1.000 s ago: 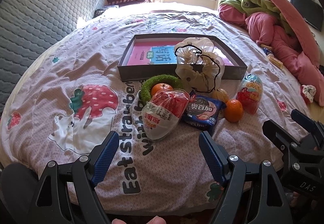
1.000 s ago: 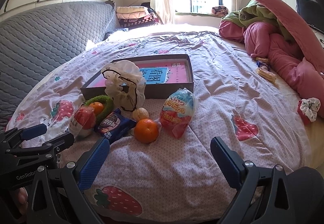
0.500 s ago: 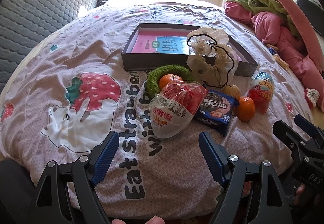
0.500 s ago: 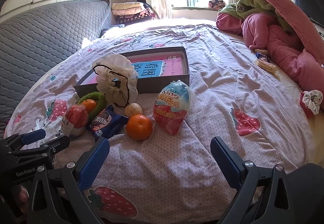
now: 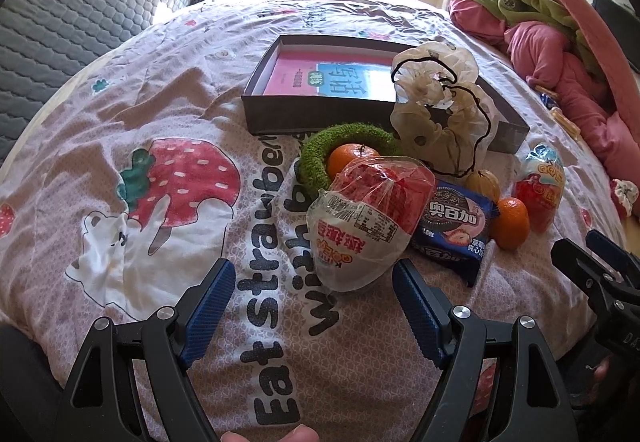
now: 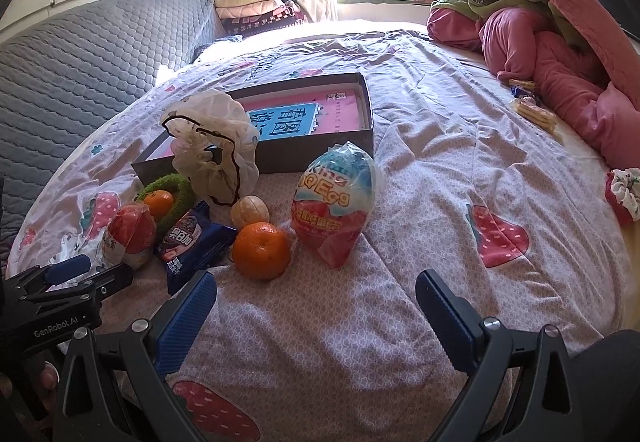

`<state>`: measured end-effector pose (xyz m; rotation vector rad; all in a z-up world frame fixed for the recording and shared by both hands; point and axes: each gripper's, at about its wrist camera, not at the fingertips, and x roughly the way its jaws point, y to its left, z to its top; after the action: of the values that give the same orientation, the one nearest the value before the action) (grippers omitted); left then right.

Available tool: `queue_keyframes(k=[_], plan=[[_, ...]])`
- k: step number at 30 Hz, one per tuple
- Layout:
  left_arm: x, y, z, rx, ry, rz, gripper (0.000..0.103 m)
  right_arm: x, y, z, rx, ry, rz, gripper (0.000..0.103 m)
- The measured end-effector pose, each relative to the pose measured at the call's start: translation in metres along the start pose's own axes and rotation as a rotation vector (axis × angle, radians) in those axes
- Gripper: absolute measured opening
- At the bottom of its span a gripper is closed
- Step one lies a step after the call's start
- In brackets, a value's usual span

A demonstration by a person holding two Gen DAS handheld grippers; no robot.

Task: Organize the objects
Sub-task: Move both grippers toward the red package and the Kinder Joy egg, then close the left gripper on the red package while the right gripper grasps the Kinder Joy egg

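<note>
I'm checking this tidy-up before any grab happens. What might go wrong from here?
The red-and-white egg packet overlaps the blue cookie pack, so the open left gripper may drag both. The loose orange could roll on the soft bedspread if nudged.

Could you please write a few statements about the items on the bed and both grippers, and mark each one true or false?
1. A mandarin sits inside the green ring. True.
2. The left gripper is shut on the red egg-shaped packet. False: its fingers are spread and hold nothing; the packet lies just ahead of them.
3. The dark box holds a pink and blue book. True.
4. The blue cookie packet lies inside the box. False: it lies on the quilt, in front of the box.
5. The right gripper is open and holds nothing. True.
6. The loose mandarin lies to the right of the blue-topped egg packet. False: it lies to its left.
</note>
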<state>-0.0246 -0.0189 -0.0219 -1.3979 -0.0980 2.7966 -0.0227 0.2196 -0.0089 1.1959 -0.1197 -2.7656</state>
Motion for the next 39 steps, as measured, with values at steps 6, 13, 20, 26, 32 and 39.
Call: queue_keyframes(k=[6,13,20,26,32,39], plan=[[0.006,-0.004,0.003,0.008,0.006,-0.018,0.082,0.007,-0.006,0.007,0.016,0.009,0.009,0.101],[0.010,-0.007,0.011,0.009,-0.004,-0.048,0.082,0.021,-0.012,0.024,0.017,0.021,-0.005,0.101],[0.015,-0.008,0.020,-0.014,0.001,-0.099,0.082,0.034,-0.017,0.041,0.019,0.028,-0.022,0.095],[0.018,-0.008,0.024,-0.027,-0.005,-0.107,0.082,0.045,-0.009,0.046,-0.011,0.056,0.000,0.075],[0.022,-0.009,0.024,-0.034,0.009,-0.112,0.062,0.052,-0.002,0.045,-0.029,0.064,0.017,0.062],[0.022,-0.012,0.020,-0.014,0.004,-0.103,0.053,0.054,-0.001,0.042,-0.036,0.063,0.023,0.053]])
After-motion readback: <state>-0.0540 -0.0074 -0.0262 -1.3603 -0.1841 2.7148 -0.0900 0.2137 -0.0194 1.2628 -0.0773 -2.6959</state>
